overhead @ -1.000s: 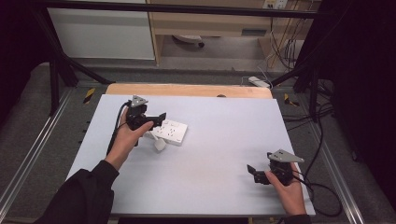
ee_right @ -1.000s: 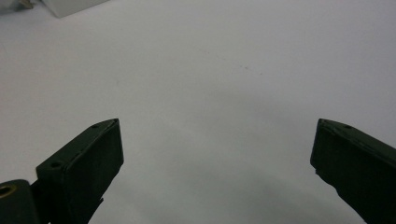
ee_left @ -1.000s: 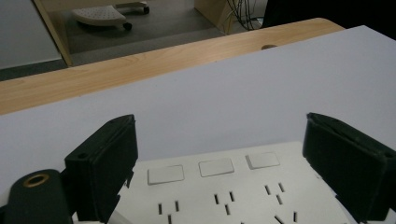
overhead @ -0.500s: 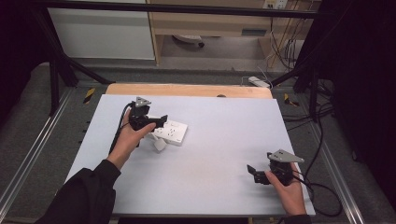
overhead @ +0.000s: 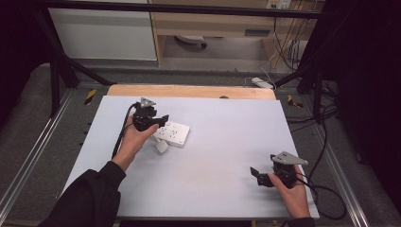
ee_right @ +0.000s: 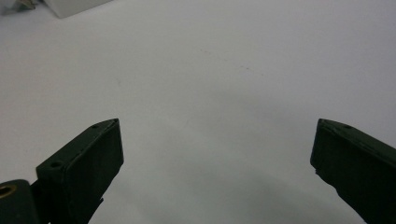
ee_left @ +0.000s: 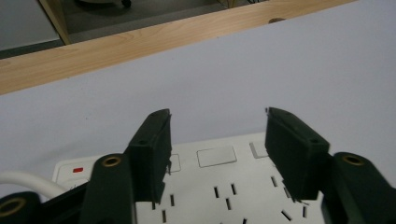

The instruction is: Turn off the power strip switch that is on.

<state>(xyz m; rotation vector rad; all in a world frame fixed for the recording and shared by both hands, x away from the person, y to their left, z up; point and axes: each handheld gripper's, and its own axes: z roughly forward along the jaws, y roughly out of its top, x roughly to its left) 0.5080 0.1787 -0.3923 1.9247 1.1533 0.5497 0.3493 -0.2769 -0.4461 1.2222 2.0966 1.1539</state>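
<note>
The high view is looking forward and down over my table (overhead: 227, 142). My left gripper view is sitting close above the power strip (ee_left: 233, 186), which both are sharing; my right gripper view is facing bare tabletop closely.

White power strip (overhead: 172, 134), flat on table's left half, apparently unplugged, cable trailing left

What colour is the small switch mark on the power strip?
Red, on the white power strip; clearest in the left gripper view.
</note>
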